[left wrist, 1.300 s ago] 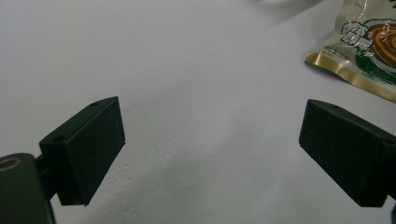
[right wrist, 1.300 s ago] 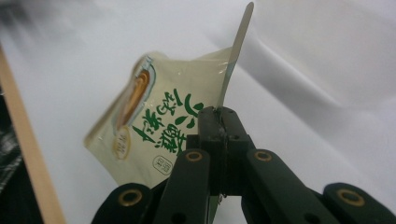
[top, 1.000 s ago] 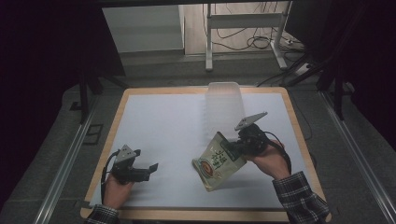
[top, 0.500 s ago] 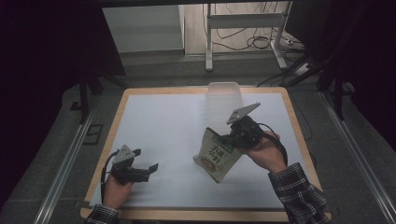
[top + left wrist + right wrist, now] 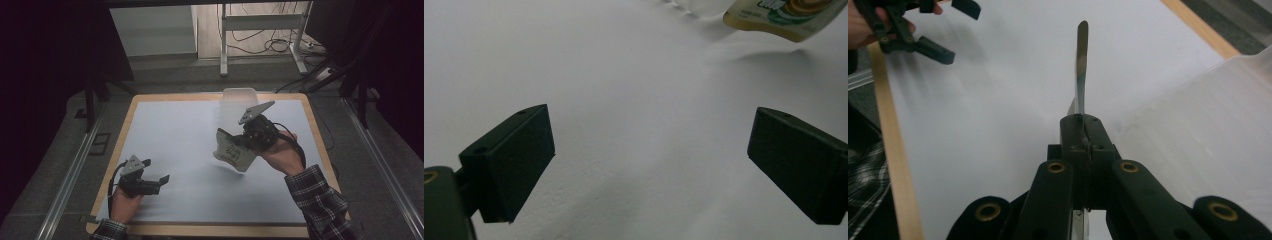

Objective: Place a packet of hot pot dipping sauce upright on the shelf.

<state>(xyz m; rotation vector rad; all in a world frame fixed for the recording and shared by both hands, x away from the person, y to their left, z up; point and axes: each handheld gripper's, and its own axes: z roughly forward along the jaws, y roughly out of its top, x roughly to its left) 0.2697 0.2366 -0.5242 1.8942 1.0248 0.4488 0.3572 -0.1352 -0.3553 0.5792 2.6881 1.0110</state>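
Note:
A cream and green snack pouch point(image 5: 231, 152) hangs above the white mat, tilted, with my right gripper point(image 5: 247, 141) shut on its upper edge. In the right gripper view the pouch point(image 5: 1081, 60) stands edge-on, pinched between the closed jaws of the right gripper point(image 5: 1083, 134). A clear plastic tub point(image 5: 239, 102) stands just beyond it at the far middle of the mat, and it spreads out to the right of the jaws as the tub point(image 5: 1209, 131). My left gripper point(image 5: 156, 181) rests open at the front left, nothing between its fingers point(image 5: 510, 165). The pouch point(image 5: 785, 14) shows far off.
The white mat point(image 5: 175, 135) covers a wooden-edged table point(image 5: 314, 131). Dark floor, metal rails and a desk frame with cables lie beyond the far edge. The left gripper point(image 5: 913, 31) and its hand appear at the top left of the right gripper view.
My right gripper has lifted the pouch and carried it farther from the person, closer to the clear tub. The left gripper has stayed put.

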